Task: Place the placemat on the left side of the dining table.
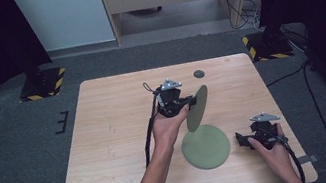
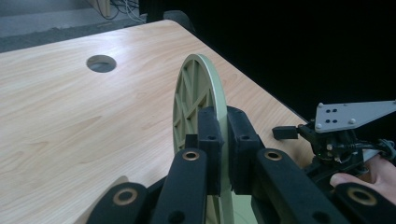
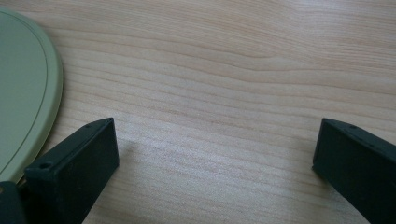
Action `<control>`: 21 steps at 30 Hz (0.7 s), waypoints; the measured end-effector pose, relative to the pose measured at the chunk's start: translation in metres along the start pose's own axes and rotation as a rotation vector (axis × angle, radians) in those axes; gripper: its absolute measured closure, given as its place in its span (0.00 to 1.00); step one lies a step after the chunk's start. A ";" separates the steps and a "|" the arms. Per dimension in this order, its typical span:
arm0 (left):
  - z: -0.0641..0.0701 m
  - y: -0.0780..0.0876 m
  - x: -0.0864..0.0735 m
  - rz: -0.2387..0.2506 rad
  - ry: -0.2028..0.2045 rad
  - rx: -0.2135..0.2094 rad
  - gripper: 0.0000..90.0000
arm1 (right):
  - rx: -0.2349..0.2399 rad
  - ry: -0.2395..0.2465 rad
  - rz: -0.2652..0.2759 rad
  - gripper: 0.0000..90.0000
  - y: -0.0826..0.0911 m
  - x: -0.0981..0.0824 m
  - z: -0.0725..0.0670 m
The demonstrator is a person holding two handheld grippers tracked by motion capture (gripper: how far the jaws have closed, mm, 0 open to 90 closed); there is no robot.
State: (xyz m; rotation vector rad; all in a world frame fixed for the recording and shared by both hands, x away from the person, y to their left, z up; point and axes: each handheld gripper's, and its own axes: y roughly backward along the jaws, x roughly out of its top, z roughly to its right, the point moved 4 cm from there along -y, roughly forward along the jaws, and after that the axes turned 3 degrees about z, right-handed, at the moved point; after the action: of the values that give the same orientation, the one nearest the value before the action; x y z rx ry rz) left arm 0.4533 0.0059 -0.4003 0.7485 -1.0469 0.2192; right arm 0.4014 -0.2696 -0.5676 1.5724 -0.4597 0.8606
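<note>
Left tool (image 1: 188, 101): clamped on the raised green plate's (image 1: 198, 107) rim, on edge above mid-table (image 1: 107, 132).
Right tool (image 1: 248, 138): gaping wide (idle), right of the flat plate (image 1: 206, 146).
Tip: I'd lift steadily, grip firm.

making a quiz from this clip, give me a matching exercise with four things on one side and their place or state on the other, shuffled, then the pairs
Things:
1. left gripper
2. right gripper
3. held green disc
4. second green disc

Places or states:
A. lying flat on the table
B. jaws wide apart, nothing between them
C. lifted on edge above the table
D. jaws clamped on a disc's rim

Pairs: 1-D, 2-B, 3-C, 4-A
</note>
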 end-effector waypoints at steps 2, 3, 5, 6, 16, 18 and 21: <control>-0.003 0.004 0.001 0.006 0.002 0.004 0.95 | 0.000 0.000 0.000 0.01 0.000 0.000 0.000; -0.005 0.007 0.002 0.011 0.005 0.007 0.95 | 0.000 0.000 0.000 0.01 0.000 0.000 0.000; -0.009 0.010 0.003 0.015 0.006 0.011 0.95 | 0.000 0.002 0.001 0.01 0.000 0.000 0.000; -0.010 0.012 0.003 0.018 0.009 0.012 0.95 | 0.000 0.001 0.001 0.01 0.000 0.000 0.000; -0.030 0.032 0.005 0.039 0.030 0.046 0.95 | -0.001 0.000 0.000 0.01 0.000 0.000 0.000; -0.033 0.035 0.006 0.044 0.033 0.051 0.95 | -0.001 0.000 0.000 0.01 0.000 0.000 0.000; -0.037 0.041 0.005 0.056 0.040 0.052 0.95 | -0.001 0.000 0.000 0.01 0.000 0.000 0.000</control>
State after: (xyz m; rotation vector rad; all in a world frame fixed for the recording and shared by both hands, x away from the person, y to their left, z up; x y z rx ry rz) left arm 0.4616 0.0591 -0.3878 0.7594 -1.0283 0.3097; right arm 0.4013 -0.2695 -0.5675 1.5717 -0.4597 0.8607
